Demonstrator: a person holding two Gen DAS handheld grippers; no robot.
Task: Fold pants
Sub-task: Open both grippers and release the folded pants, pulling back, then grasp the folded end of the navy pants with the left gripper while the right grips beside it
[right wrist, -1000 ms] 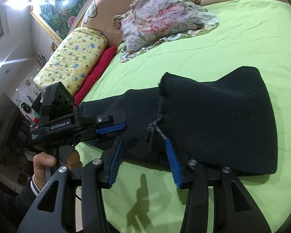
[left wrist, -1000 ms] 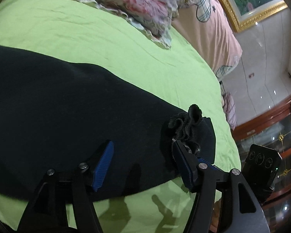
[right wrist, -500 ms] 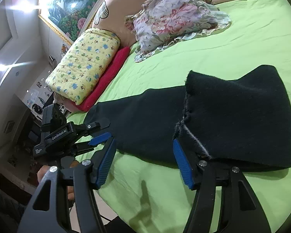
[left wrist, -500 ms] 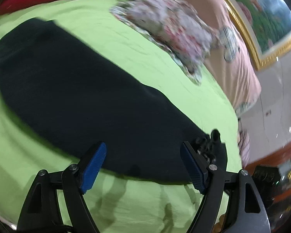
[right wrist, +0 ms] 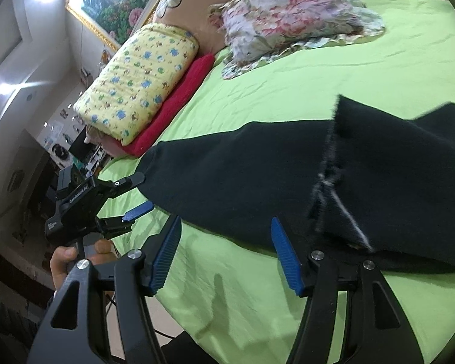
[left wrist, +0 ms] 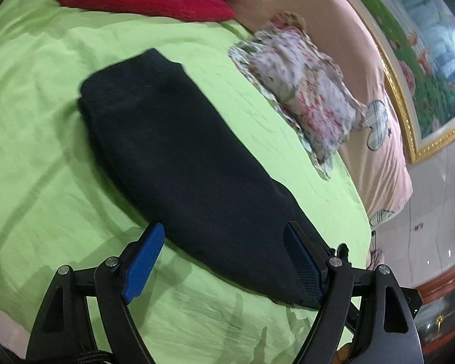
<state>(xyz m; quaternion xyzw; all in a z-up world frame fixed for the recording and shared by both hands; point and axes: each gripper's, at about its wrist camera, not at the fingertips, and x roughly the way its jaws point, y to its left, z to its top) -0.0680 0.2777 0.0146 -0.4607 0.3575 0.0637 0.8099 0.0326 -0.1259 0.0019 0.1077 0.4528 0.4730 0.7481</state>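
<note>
Black pants (left wrist: 179,157) lie flat on the green bed sheet (left wrist: 30,121), folded lengthwise into a long strip; one end is folded back over itself with a frayed hem in the right wrist view (right wrist: 379,163). My left gripper (left wrist: 224,261) is open and empty, hovering above the near edge of the pants. It also shows in the right wrist view (right wrist: 133,194), open, near the pants' left end. My right gripper (right wrist: 227,254) is open and empty, just above the front edge of the pants.
A floral pillow (left wrist: 303,91), a red cushion (left wrist: 142,0) and a yellow patterned pillow (right wrist: 136,82) lie at the head of the bed. A pink headboard (left wrist: 379,127) and a framed painting (left wrist: 424,54) stand behind. The bed edge (right wrist: 173,312) is close below the right gripper.
Both grippers have pulled back and up from the pants. The left gripper has let go of the bunched cloth end and swung left, so the whole strip now shows.
</note>
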